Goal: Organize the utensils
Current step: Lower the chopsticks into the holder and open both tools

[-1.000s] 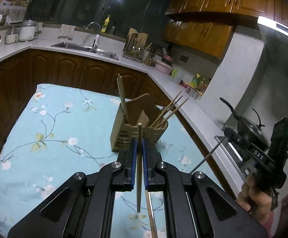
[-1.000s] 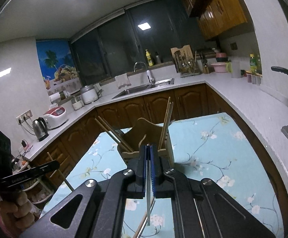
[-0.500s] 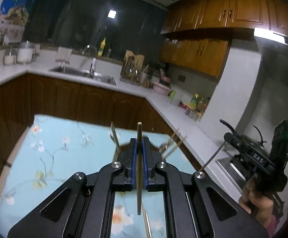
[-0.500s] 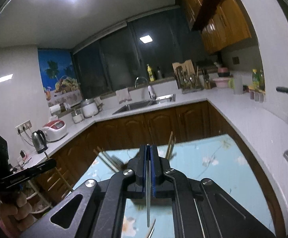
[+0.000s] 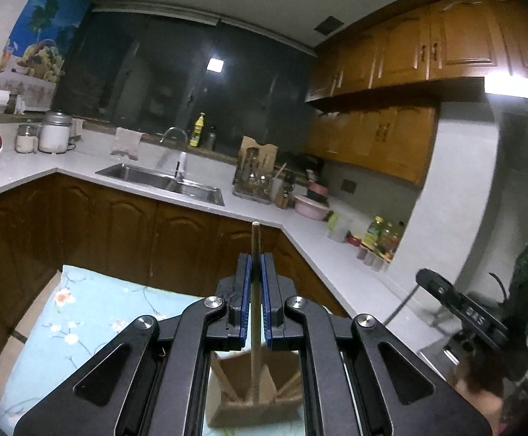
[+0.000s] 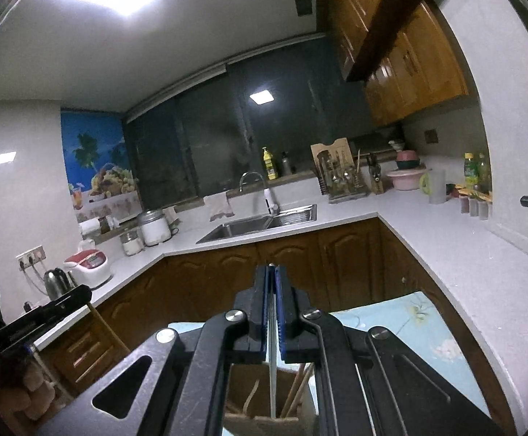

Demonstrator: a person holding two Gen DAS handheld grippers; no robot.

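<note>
The wooden holder (image 5: 253, 396) shows only through the gap in each gripper's frame, its base and sides cut off; its compartments are hard to tell apart; the left gripper (image 5: 256, 265) is pinched tight on an upright wooden chopstick (image 5: 255, 239) whose lower end reaches into the holder; the right gripper (image 6: 271, 276) is clamped on a thin pale chopstick (image 6: 272, 370) pointing down into the holder; the floral tablecloth (image 5: 82, 319) lies open to the left.

Left gripper (image 5: 256, 265) clamps upright wooden chopstick (image 5: 255, 312) above wooden holder (image 5: 253, 399).
</note>
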